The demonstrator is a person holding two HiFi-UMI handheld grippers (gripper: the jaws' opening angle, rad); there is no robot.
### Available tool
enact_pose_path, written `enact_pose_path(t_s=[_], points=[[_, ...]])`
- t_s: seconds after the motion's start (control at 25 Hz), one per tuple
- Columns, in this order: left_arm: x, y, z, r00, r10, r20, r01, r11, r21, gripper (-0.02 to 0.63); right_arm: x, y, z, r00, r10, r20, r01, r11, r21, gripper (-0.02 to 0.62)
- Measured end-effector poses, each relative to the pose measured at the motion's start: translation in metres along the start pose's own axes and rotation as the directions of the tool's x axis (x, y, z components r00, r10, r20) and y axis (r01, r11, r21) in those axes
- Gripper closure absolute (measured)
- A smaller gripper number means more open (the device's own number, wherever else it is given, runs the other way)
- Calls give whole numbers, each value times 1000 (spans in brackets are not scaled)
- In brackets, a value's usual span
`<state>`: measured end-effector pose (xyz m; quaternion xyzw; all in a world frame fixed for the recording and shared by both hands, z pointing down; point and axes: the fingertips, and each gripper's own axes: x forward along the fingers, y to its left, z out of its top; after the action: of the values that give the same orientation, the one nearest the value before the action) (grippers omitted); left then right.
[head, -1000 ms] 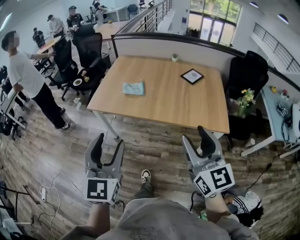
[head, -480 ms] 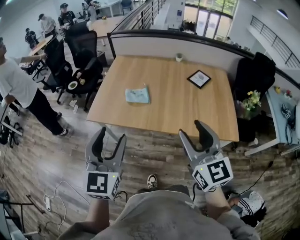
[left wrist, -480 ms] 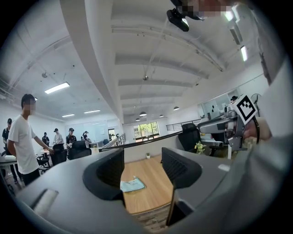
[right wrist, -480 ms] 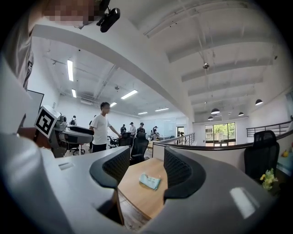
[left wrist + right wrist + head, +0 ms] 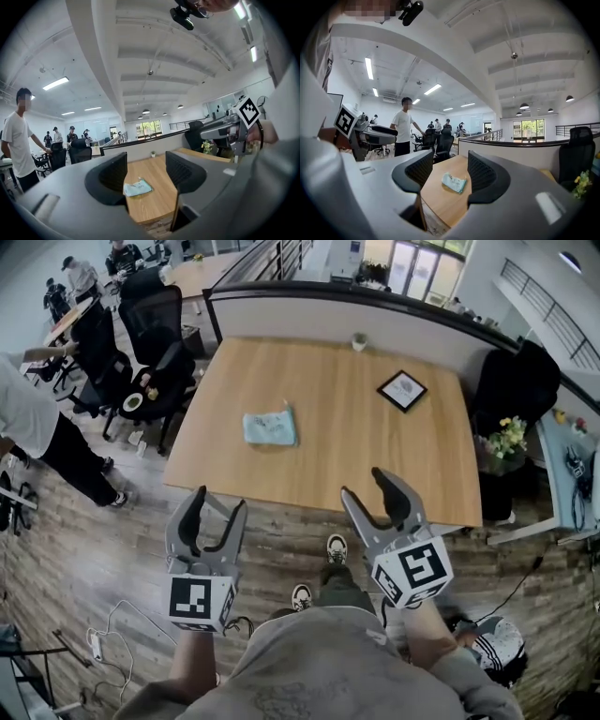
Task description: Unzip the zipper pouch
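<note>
left tool [image 5: 216, 504] in my hand, jaws apart, nothing between. right tool [image 5: 367, 486] likewise spread, empty. both short of surface [image 5: 375, 446], over wooden floor [image 5: 103, 549]. light blue zipper pouch [image 5: 269, 427] flat on surface, 12 o'clock from left tool, 11 o'clock from right, well apart from both.

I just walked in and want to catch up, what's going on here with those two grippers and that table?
A person holds a two-jaw gripper in each hand. The left gripper and the right gripper are both open and empty, held over the floor short of the wooden table. The light blue zipper pouch lies flat on the table, untouched, so the unzipping has not begun.
</note>
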<state>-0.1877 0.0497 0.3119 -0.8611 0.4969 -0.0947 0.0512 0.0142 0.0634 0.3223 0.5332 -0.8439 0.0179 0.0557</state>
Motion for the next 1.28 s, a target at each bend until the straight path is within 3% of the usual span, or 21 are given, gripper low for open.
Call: enact_pose_path(t_s=[0.36,0.72,1.04,1.28], points=[[90,11,-11,996,22,-81,-19,999,40,359,82,-60,-9,996,81,-39,-81,997,-8,379],[183,24,-11,985,106,-135,-99,994,56,359,160,-136,-17,981,177,-81,-177,984,7,379],[229,28,-9,968,192,-165,-186,981,46,359,197,-180,-25,962,252,-108,-252,968,21,379],[242,28,-14,965,184,-186,-179,983,45,359,210,-185,-32,954,273,-123,-270,962,39,379]])
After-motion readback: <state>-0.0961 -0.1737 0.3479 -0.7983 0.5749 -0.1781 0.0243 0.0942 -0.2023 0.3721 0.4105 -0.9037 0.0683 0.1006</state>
